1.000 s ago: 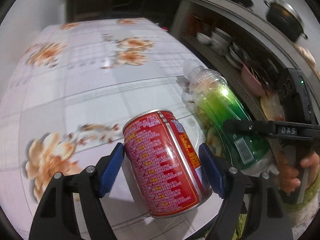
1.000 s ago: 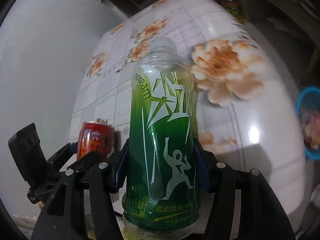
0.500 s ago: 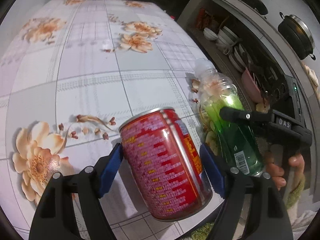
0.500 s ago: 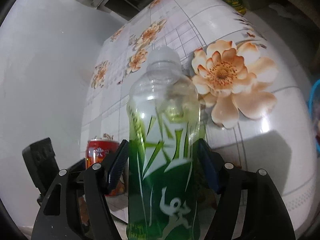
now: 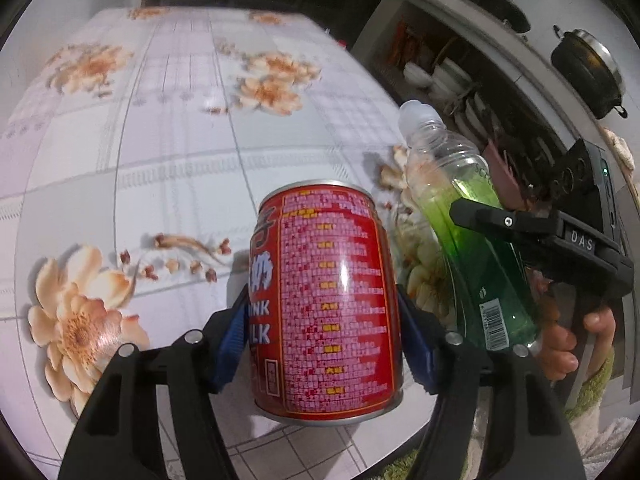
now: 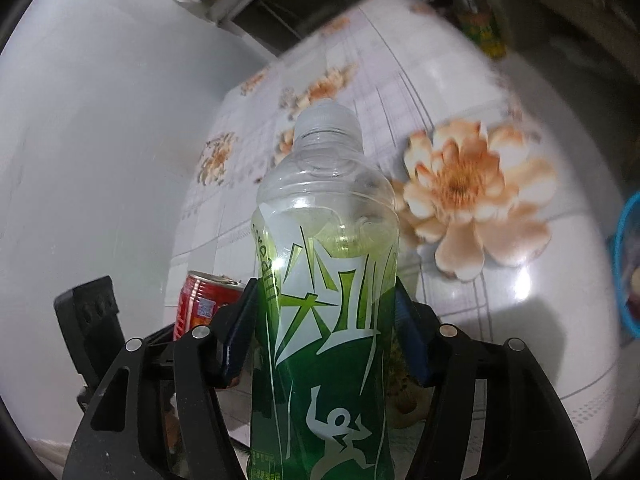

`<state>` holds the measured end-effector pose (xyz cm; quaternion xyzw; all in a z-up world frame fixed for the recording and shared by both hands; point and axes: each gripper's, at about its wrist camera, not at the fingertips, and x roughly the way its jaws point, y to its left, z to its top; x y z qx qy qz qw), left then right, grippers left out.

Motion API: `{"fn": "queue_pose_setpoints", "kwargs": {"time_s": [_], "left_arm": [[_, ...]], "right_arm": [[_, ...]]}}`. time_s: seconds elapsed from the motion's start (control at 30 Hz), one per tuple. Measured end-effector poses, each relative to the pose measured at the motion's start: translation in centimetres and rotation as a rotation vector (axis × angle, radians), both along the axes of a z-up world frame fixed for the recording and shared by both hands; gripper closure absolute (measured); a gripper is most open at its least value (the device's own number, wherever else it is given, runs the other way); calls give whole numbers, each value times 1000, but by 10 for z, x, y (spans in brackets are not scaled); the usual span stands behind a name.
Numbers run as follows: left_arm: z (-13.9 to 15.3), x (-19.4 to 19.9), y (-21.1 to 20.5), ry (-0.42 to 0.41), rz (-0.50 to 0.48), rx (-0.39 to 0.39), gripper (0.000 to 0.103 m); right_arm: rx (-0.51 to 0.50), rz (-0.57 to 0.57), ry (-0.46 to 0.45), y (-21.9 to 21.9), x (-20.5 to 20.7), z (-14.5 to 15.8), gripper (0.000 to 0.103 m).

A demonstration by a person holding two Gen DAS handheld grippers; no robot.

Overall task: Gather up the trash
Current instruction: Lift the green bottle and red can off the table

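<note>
My left gripper [image 5: 326, 340] is shut on a red drink can [image 5: 326, 304] and holds it upright above the flowered tablecloth [image 5: 160, 152]. My right gripper [image 6: 326, 332] is shut on a green plastic bottle [image 6: 326, 300] with a clear cap, held upright. The bottle [image 5: 472, 240] and the right gripper's black body show at the right of the left wrist view. The can [image 6: 202, 300] shows at the left of the right wrist view, behind the bottle.
A white wall [image 6: 100, 140] runs along the table's far side. Shelves with bowls and plates [image 5: 440, 76] stand right of the table, with a black pot [image 5: 588, 68] above. A blue-rimmed bin [image 6: 628, 272] sits off the table's right edge.
The can has turned from tilted to upright in my left gripper. The bottle has rotated in view, its label now facing the camera, and both grippers have shifted slightly over the table.
</note>
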<state>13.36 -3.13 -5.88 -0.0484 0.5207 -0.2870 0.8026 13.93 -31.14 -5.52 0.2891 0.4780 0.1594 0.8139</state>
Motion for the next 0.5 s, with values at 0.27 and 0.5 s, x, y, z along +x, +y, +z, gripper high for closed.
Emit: {"fn": "queue_pose_setpoints", "kwargs": {"time_s": [0.27, 0.5], "left_arm": [[3, -2, -6, -25, 0, 3, 38], [4, -5, -12, -49, -1, 19, 38]], "right_arm": [[13, -5, 31, 2, 1, -9, 44], [59, -19, 56, -1, -3, -19, 44]]}}
